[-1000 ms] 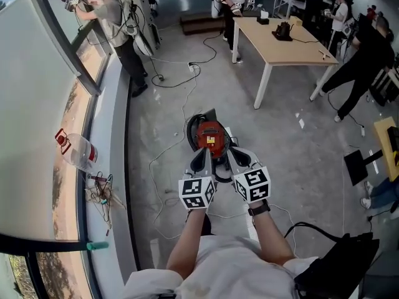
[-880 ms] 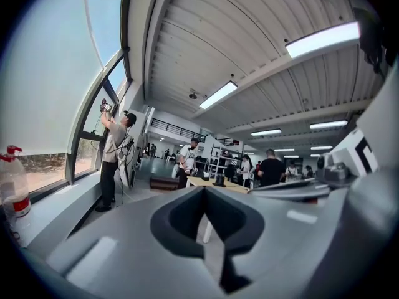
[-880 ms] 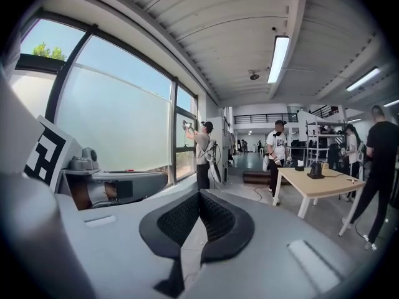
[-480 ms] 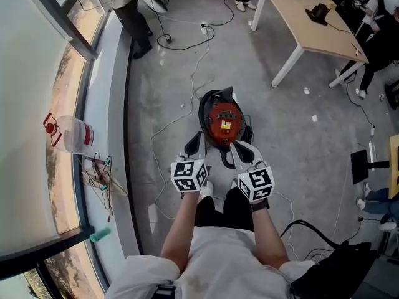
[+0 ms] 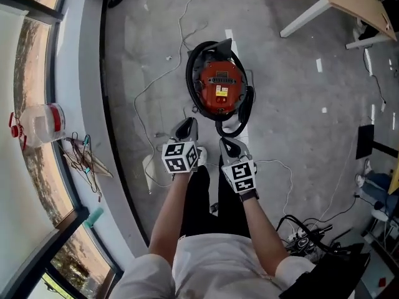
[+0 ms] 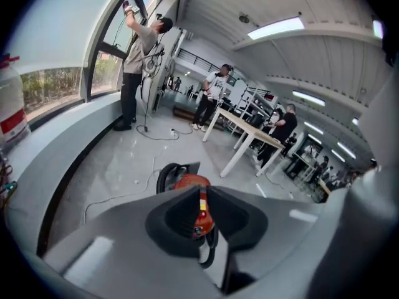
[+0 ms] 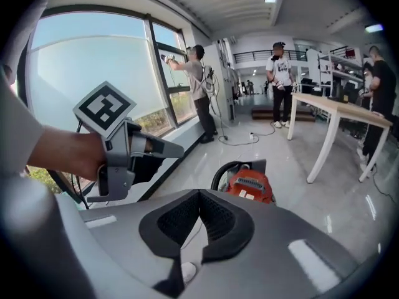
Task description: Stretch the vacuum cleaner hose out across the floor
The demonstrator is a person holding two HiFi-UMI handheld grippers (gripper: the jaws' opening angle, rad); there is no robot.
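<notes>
A red canister vacuum cleaner (image 5: 219, 86) stands on the grey floor with its black hose (image 5: 192, 67) coiled round it, one loop (image 5: 240, 122) sagging toward me. My left gripper (image 5: 186, 128) hovers just short of the vacuum's near left side. Its jaws are opening to a thin slit with nothing between them, and the vacuum (image 6: 188, 181) shows beyond them. My right gripper (image 5: 225, 146) is shut and empty, just below the hose loop. From the right gripper (image 7: 199, 193) I see the vacuum (image 7: 249, 184), the hose (image 7: 219, 174) and the left gripper (image 7: 173, 149).
A water jug (image 5: 38, 122) and wire hangers (image 5: 84, 161) lie on the window sill at left. A thin white cable (image 5: 156, 83) trails over the floor. A table leg (image 5: 305, 17) is at top right, black cables (image 5: 305, 235) at bottom right. People stand by the window (image 6: 140, 55).
The head view has tipped down, so the vacuum now lies higher in the picture. Both grippers have drawn back from the vacuum toward my legs.
</notes>
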